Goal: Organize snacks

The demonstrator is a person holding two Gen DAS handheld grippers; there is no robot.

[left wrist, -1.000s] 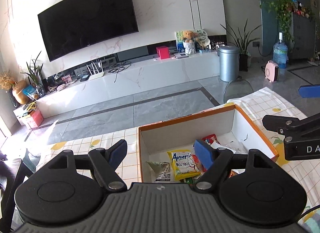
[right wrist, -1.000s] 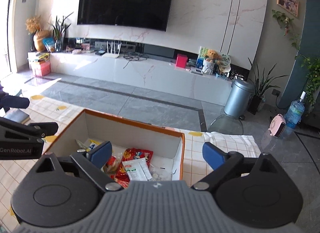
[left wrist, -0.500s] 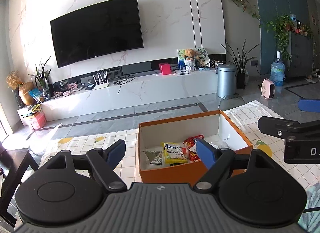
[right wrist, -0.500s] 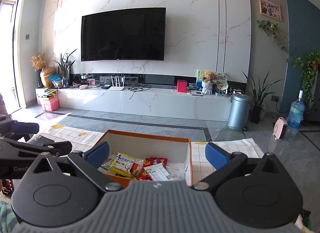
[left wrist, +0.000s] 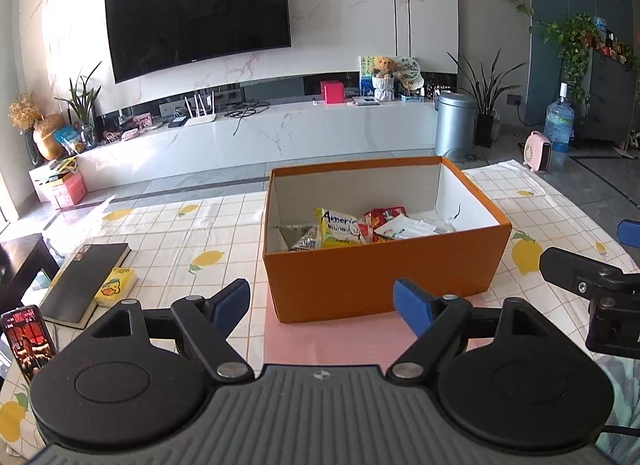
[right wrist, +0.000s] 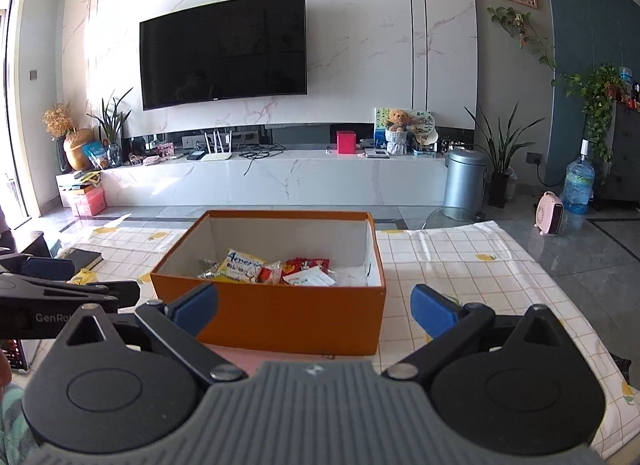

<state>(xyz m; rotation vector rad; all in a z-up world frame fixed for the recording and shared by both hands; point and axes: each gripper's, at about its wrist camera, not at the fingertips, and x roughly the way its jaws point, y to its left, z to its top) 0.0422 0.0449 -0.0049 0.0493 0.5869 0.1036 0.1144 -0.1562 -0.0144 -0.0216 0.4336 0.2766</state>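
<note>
An open orange box stands on a pink mat on the lemon-print tablecloth; it also shows in the right wrist view. Inside lie several snack packets: a yellow one, a red one and a white one. My left gripper is open and empty, held back in front of the box's near wall. My right gripper is open and empty, also in front of the box. Each gripper shows at the edge of the other's view.
A black book and a yellow tissue pack lie on the table to the left. A phone stands at the near left edge. Beyond the table are the floor, a TV wall and a bin.
Both grippers have pulled back and away from above the box; it now shows whole in front of them. Both stay open and empty.
</note>
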